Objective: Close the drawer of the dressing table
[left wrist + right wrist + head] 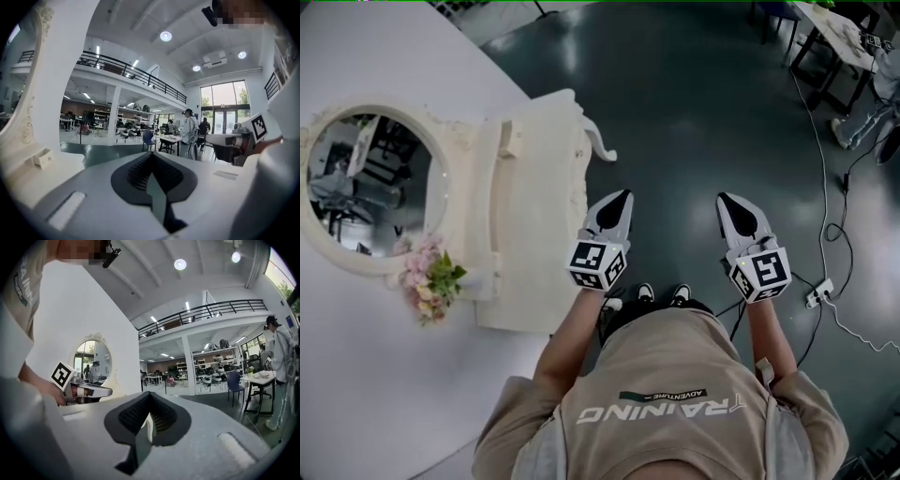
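I see the cream-white carved dressing table [534, 187] at my left, its drawer not discernible from above, a round mirror [370, 183] behind and a pink flower bunch [427, 277] on top (vase hidden). Left gripper [622, 197] hangs just beside it, right gripper [727, 200] well apart, both clenched on nothing

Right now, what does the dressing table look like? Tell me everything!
The dressing table is creamy white with carved, curly edges. It looks like painted wood and stands against a white wall. It has a round mirror in a fancy frame, a curved leg and a small box on top. Pink flowers rest beside the mirror. From above, I can't tell whether its drawer is open. The left gripper hangs near its front and doesn't seem to touch it.
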### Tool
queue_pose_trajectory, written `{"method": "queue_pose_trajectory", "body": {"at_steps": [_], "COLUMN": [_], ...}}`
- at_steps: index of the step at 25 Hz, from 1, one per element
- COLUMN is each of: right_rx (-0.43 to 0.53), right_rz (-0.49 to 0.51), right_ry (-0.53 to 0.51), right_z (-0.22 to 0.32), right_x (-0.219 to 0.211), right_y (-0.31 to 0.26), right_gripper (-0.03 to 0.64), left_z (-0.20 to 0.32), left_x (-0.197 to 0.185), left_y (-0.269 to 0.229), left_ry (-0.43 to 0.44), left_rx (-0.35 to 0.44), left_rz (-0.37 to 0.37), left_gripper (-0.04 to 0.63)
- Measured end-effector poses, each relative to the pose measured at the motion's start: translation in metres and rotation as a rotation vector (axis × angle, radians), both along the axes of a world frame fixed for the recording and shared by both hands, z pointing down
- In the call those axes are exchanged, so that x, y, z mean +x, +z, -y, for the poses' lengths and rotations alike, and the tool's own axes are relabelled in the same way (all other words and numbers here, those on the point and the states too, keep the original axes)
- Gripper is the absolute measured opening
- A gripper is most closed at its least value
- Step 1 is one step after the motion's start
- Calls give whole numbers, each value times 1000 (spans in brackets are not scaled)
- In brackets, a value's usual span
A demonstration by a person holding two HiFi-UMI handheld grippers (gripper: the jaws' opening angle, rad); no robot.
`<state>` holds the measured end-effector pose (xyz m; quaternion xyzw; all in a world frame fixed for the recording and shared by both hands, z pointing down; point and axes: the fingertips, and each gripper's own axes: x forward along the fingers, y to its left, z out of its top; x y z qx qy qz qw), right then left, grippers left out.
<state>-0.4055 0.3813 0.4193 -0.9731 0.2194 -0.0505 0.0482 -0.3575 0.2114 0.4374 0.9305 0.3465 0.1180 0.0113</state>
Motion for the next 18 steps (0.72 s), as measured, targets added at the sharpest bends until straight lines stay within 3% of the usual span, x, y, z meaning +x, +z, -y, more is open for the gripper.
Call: {"method": "queue_pose_trajectory", "body": {"at_steps": [3,8,13,18], "right_rx": [-24,-153,-60,-41], "right_rz": [21,40,105,128], "right_ry": [-9,-34,-41,-36], "right_z": [-9,-6,-9,-9], "right_x": [7,15,40,79], "right_y": [12,32,45,43], "right_gripper": [2,3,3,2], "left_z": [-7,-10,-7,-4], "left_x": [-2,-1,21,65], "left_y": [8,21,43,52], "left_ry": [-9,-13,-30,-42], "left_rx": [3,6,-10,-39], "left_rz": [21,56,104,122], "left_gripper": [15,15,15,15]}}
